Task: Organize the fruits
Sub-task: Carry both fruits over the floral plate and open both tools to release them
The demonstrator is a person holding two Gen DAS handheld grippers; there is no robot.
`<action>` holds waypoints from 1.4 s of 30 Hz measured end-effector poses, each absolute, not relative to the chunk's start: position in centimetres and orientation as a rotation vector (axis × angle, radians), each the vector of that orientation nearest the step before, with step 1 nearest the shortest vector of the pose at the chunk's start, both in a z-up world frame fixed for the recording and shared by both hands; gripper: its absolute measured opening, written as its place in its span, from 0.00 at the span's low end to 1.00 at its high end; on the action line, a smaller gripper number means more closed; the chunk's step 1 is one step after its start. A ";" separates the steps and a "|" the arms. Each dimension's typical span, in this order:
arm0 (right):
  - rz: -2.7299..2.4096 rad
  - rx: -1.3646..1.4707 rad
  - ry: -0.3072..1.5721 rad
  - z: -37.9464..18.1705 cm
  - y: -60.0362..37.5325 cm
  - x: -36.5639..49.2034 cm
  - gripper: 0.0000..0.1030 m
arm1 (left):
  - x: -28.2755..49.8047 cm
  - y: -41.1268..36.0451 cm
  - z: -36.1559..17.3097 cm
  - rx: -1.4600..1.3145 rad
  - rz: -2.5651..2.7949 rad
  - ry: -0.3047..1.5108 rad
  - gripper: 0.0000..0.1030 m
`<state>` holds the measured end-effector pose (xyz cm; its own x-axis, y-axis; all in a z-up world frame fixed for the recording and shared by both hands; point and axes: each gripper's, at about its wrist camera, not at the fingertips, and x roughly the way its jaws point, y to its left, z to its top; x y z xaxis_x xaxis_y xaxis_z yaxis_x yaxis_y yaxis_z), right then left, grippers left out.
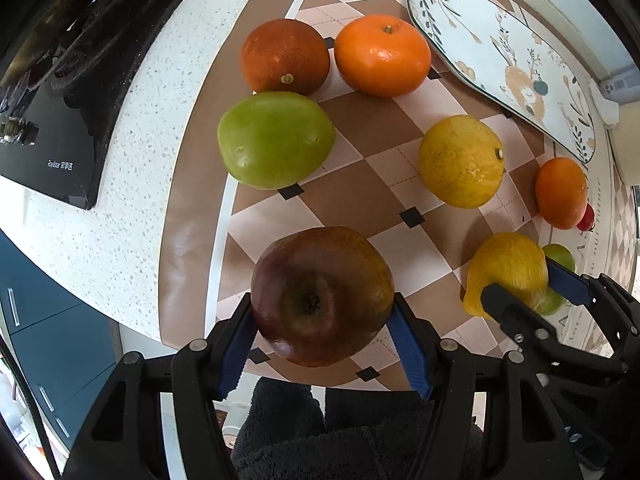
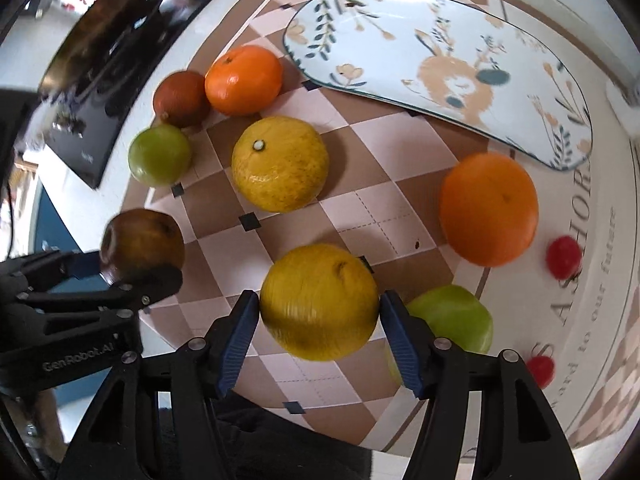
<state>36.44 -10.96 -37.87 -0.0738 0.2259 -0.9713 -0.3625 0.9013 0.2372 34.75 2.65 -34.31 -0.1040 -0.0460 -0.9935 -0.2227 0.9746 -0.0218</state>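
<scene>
The right gripper (image 2: 319,316) has its blue-padded jaws against both sides of a round yellow citrus fruit (image 2: 319,300), slightly blurred. Beyond that fruit lies a second yellow citrus (image 2: 280,164); to its right a large orange (image 2: 488,208); just beside it, a green apple (image 2: 452,316). A dark red apple (image 2: 142,242) sits left, in the left gripper (image 2: 120,270).

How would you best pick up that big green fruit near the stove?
Probably from above, jaws closing across the narrower middle of the smooth green oval fruit. Its long axis lies flat, and the dark reddish-orange fruit crowds its far side, so lengthwise approaches look tighter.
</scene>
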 end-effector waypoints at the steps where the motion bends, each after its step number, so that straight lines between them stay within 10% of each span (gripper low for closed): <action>1: 0.490 -0.119 1.573 -38.0 -10.8 36.5 0.63 | 34.9 2.6 -34.2 -0.205 0.152 1.670 0.60; 16: 0.464 0.162 1.425 -30.7 -17.3 41.4 0.56 | 40.3 1.5 -23.9 -0.198 0.086 1.509 0.60; 20: 0.400 0.148 1.390 -30.4 -18.5 46.7 0.28 | 45.1 0.1 -23.6 -0.146 0.065 1.462 0.60; 42: 0.320 0.150 1.542 -38.6 -20.5 58.0 0.39 | 60.4 -4.2 -37.4 -0.087 0.047 1.714 0.61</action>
<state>58.05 -20.51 -38.56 -0.0022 0.2956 -0.9553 -0.1085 0.9496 0.2941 60.40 -4.24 -37.45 -0.1428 -0.0306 -0.9893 -0.0852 0.9962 -0.0185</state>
